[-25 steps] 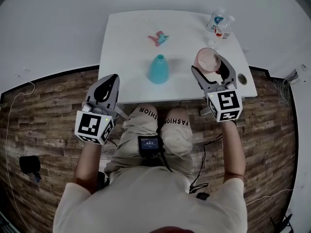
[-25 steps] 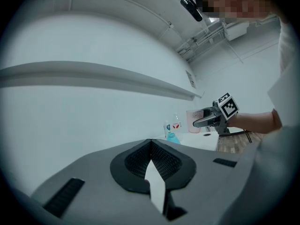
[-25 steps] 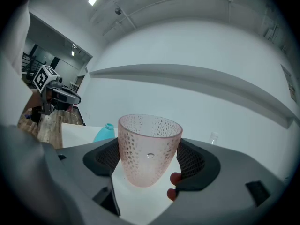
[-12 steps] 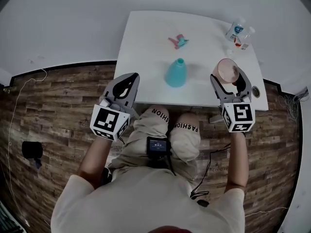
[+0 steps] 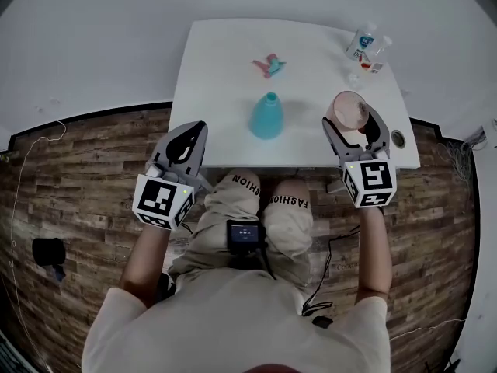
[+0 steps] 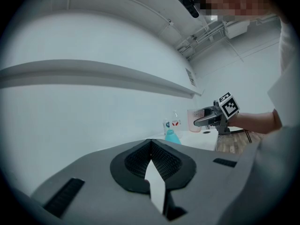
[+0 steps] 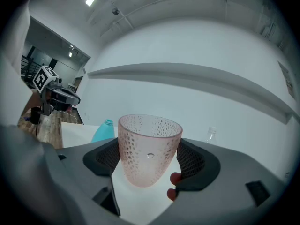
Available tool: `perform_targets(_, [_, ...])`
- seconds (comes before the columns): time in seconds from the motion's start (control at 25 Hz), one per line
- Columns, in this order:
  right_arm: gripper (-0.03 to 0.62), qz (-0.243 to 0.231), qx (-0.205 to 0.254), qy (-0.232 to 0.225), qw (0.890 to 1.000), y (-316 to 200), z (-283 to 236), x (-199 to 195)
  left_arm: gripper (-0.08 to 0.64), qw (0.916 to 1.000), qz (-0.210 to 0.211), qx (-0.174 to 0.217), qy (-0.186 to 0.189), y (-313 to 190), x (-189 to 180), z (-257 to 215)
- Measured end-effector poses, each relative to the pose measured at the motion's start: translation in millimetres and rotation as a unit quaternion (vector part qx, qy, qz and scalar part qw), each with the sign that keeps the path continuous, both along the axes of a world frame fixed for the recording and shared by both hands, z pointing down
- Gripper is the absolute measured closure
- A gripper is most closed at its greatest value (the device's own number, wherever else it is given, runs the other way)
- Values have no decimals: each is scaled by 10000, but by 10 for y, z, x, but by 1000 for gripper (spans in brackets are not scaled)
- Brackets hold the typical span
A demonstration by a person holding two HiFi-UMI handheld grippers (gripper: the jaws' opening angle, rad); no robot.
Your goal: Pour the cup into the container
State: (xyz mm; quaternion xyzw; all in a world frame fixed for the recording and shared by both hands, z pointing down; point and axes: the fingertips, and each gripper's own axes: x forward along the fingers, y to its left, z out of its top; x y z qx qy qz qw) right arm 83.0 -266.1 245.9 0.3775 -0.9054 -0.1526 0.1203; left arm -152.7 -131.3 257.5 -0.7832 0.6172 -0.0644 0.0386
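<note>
Head view: a seated person faces a white table that fills the upper middle of the frame, with a gripper in each hand.
Right gripper: right of centre, over the table's near right part. Its jaws are clamped on either side of a pink dimpled cup that is upright, mouth up.
Right gripper view: the cup fills the middle of the frame, with both black ribbed pads pressed to its sides. Whether it rests on the table or hangs just above it cannot be told.
Left gripper: at the table's lower left corner in the frame, well apart from the cup and holding nothing.
Left gripper view: the jaws are closed tip to tip, with nothing between the pads. The right gripper and its cup show small at the right of the frame.
Container: a teal cone-shaped bottle stands upright near the table's middle, left of the cup and apart from it.
Background: two small clear bottles stand at the table's upper right corner, and a small pink-and-teal object lies above the teal bottle. Wood floor spreads across the lower frame.
</note>
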Motion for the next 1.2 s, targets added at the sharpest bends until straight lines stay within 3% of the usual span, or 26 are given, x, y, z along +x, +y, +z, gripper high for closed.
perform_targets(0.6, [218, 85, -89, 2, 9999, 34, 124, 109, 549, 10000, 29, -81, 44, 38, 71, 118])
perform_targets(1.2, [218, 52, -76, -24, 10000, 0, 102, -22, 549, 10000, -33, -49, 60, 38, -52, 91])
